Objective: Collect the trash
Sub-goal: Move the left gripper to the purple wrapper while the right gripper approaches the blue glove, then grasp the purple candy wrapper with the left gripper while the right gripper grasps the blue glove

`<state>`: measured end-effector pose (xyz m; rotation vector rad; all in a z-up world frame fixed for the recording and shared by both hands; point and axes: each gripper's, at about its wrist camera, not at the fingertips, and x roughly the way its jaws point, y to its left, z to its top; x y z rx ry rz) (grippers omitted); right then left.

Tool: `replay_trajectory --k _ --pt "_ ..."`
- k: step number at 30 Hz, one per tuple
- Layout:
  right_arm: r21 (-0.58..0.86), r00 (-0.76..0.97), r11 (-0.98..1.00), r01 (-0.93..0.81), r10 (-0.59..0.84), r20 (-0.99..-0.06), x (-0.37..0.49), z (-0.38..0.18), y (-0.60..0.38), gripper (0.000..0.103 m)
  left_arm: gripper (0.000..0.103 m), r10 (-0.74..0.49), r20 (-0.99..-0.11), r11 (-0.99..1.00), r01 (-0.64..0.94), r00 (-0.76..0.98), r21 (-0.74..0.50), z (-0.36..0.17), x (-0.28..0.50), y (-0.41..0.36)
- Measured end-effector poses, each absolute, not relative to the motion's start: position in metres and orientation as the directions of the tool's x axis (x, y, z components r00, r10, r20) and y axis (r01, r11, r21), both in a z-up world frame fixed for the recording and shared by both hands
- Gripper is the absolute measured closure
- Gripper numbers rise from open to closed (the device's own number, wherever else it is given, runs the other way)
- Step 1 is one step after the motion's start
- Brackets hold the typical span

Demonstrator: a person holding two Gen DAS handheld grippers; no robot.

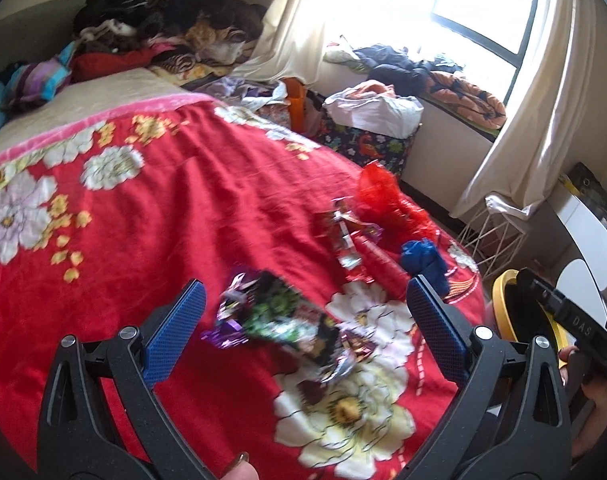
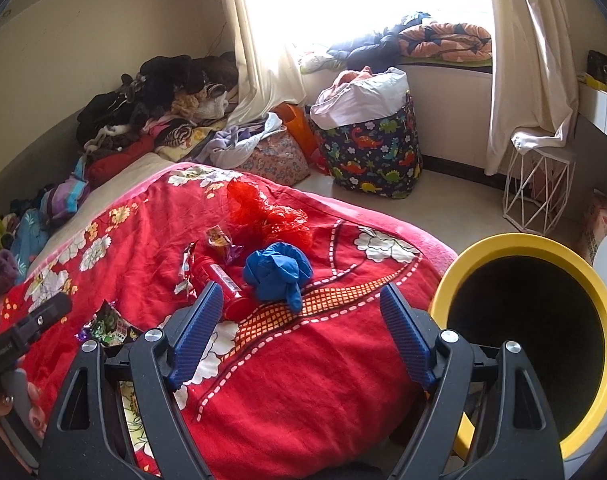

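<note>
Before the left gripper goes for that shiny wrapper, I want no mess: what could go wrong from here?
1. The crinkled foil wrapper lies flat on the soft red blanket; the open left gripper may pinch blanket with it.
2. The blue bag, red bottle and red net lie close together, so one grab could drag its neighbours.
3. The yellow-rimmed bin stands beside the bed's edge; a light wrapper might miss it.

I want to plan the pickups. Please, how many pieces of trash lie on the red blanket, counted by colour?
Red: 2, the crumpled red plastic and the red tube.
Blue: 1, the blue glove wad.
Shiny multicolour wrappers: 3, the dark snack wrapper, the silver-red wrapper and the small clear wrapper.
Total: 6.
</note>
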<state>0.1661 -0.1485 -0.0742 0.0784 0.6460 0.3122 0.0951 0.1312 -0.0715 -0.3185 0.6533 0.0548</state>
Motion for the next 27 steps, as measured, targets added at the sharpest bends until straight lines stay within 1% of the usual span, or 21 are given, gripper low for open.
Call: replay_trajectory --k 3,5,8,10,14,16,17,20,26,27 --pt "0.166 0.75 0.952 -0.259 0.306 -0.587 0.173 -0.077 -0.145 0.025 0.011 -0.054 -0.621 0.941 -0.168 0.782 -0.294 -0.08 0.092 0.139" --pt "0.169 0.746 0.954 -0.249 0.3 -0.594 0.179 -0.08 -0.145 0.025 0.013 -0.059 -0.629 0.935 -0.178 0.775 -0.307 -0.085 0.092 0.144" --pt "0.168 0.744 0.957 -0.238 0.291 -0.601 0.188 -0.085 -0.144 0.025 0.023 -0.075 -0.647 0.92 -0.197 0.759 -0.338 -0.094 0.093 0.15" --pt "0.162 0.743 0.958 -0.235 0.285 -0.606 0.192 -0.087 -0.144 0.025 0.035 -0.077 -0.653 0.912 -0.21 0.754 -0.351 -0.097 0.092 0.151" --pt "0.151 0.741 0.963 -0.221 0.267 -0.617 0.202 -0.093 -0.144 0.025 0.046 -0.118 -0.655 0.892 -0.21 0.746 -0.4 -0.101 0.092 0.151" --pt "0.147 0.74 0.965 -0.215 0.26 -0.62 0.206 -0.097 -0.144 0.025 0.053 -0.143 -0.659 0.887 -0.2 0.738 -0.416 -0.104 0.093 0.147" --pt "0.146 0.74 0.966 -0.213 0.257 -0.622 0.208 -0.098 -0.145 0.025 0.055 -0.153 -0.663 0.884 -0.198 0.733 -0.423 -0.105 0.093 0.144" --pt "0.151 0.733 0.968 -0.201 0.251 -0.633 0.214 -0.105 -0.146 0.025 0.055 -0.177 -0.674 0.879 -0.192 0.718 -0.436 -0.11 0.098 0.138" --pt "0.157 0.713 0.969 -0.189 0.246 -0.656 0.226 -0.118 -0.149 0.025 0.055 -0.137 -0.682 0.885 -0.22 0.719 -0.41 -0.117 0.098 0.141" --pt "0.16 0.709 0.969 -0.186 0.245 -0.661 0.229 -0.12 -0.149 0.025 0.059 -0.136 -0.684 0.882 -0.227 0.717 -0.413 -0.119 0.097 0.146"
